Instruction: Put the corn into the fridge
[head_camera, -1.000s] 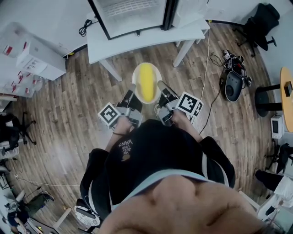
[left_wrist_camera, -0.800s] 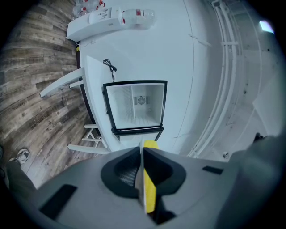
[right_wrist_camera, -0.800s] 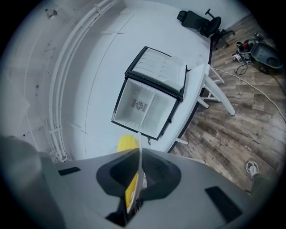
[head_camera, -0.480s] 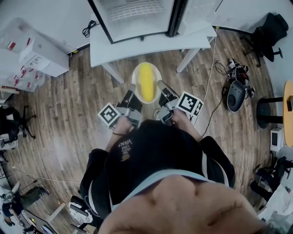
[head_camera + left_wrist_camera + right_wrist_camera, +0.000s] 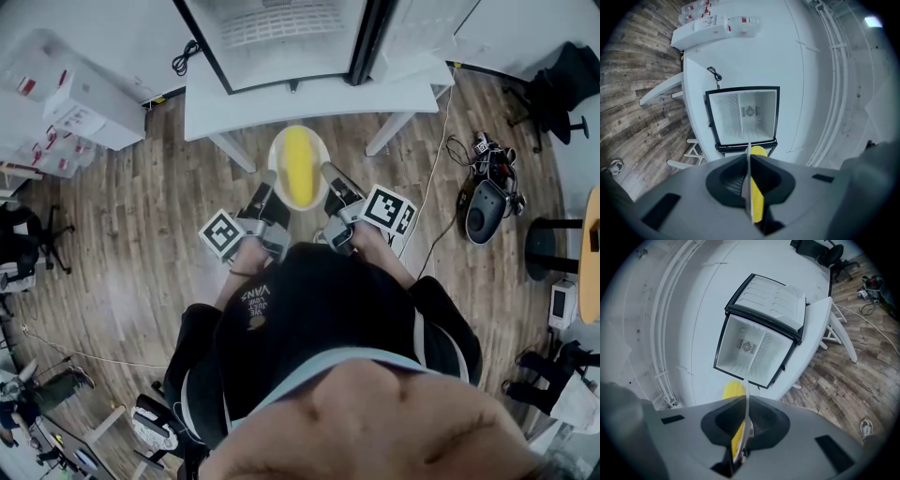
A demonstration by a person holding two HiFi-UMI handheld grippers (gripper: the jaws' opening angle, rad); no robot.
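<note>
Person standing, a gripper in each hand, both held out roughly level in front of the body.

Left gripper [image 5: 268, 180]: jaws pinched onto the left rim of a white plate [image 5: 278, 150]. Right gripper [image 5: 327, 172]: jaws clamped the same way on the plate's right rim. The plate hangs between the two, resting on nothing, above the wooden floor [image 5: 141, 206].

Corn [image 5: 298, 169]: one yellow cob lying lengthwise in the middle of the plate, pointing away from the person. In each gripper view the plate's edge shows as a thin pale line between the pads, with the corn just beside it on the inner side.

Just beyond the plate is a white table [image 5: 309, 94]. On it stands the fridge [image 5: 745, 117], its door [image 5: 771, 294] swung open to the right, with a white interior and a small fan grille [image 5: 749, 111] on the back wall. The corn is not yet inside.

Farther off are white boxes [image 5: 75, 112] with red labels at left, and cables and gear [image 5: 483, 192] on the floor at right.
</note>
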